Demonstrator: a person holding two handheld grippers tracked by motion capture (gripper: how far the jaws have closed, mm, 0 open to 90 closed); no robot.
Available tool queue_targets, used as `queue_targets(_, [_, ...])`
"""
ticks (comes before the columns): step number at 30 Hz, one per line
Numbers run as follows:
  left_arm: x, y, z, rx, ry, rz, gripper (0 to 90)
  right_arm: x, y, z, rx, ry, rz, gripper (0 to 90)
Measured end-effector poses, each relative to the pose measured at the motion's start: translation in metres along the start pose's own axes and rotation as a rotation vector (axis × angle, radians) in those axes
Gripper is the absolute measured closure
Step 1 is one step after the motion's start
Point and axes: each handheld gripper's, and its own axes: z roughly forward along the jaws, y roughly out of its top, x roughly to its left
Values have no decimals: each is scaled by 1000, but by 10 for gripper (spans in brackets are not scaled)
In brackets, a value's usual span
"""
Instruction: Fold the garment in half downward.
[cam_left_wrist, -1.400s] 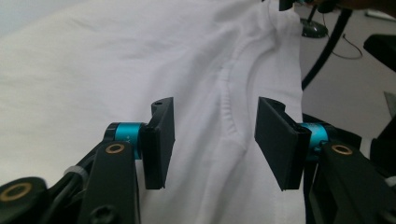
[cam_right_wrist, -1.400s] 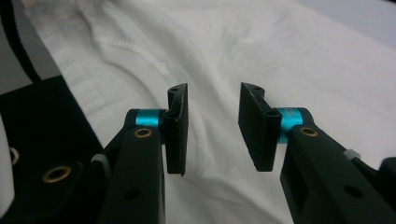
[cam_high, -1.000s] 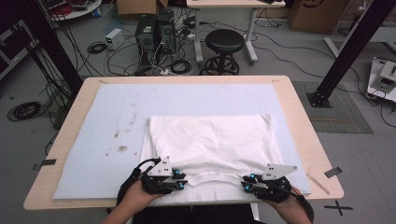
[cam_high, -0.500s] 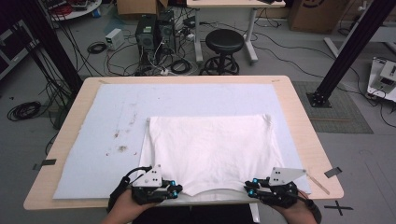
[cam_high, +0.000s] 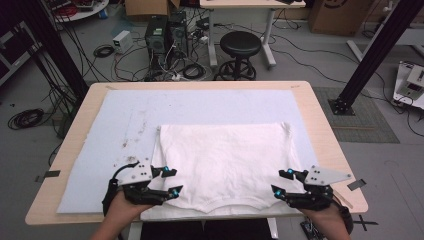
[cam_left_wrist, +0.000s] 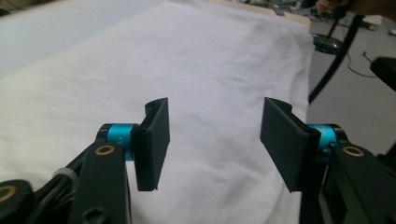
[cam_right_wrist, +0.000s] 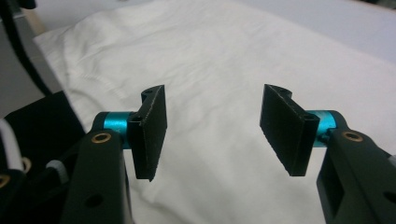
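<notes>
A white T-shirt (cam_high: 225, 155) lies flat on the pale blue mat (cam_high: 125, 115), its curved hem near the table's front edge. My left gripper (cam_high: 173, 181) hovers open over the shirt's near left corner. Its jaws have just been opening, and nothing sits between them. My right gripper (cam_high: 281, 182) hovers open over the near right corner, its jaws likewise just opened and empty. In the left gripper view the gripper (cam_left_wrist: 215, 121) looks across the white cloth (cam_left_wrist: 196, 60). In the right gripper view the gripper (cam_right_wrist: 212, 112) stands above the cloth (cam_right_wrist: 224, 51).
The mat covers most of the wooden table (cam_high: 320, 125); its left half carries dark specks (cam_high: 132, 135). Beyond the far edge stand a black stool (cam_high: 241, 45), computer boxes (cam_high: 162, 32) and tangled cables on the floor. A black post (cam_high: 372, 50) rises at the right.
Both grippers were shut at the shirt's near edge and drew it toward the front edge. Now both have let go, opened wide and risen above the cloth.
</notes>
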Motion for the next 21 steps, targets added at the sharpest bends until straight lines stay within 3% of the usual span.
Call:
queue_targets(11, [30,33,-17,-71,72,4,362,-30,27,-14,-44,-112,10,383])
queue_targets(17, [43,55,-14,-83,84,-2,334,-43,41,-8,-67,-133,23,367])
queue_targets(21, [48,60,-12,-83,86,-12,325,-49,45,-1,-77,-142,26,356])
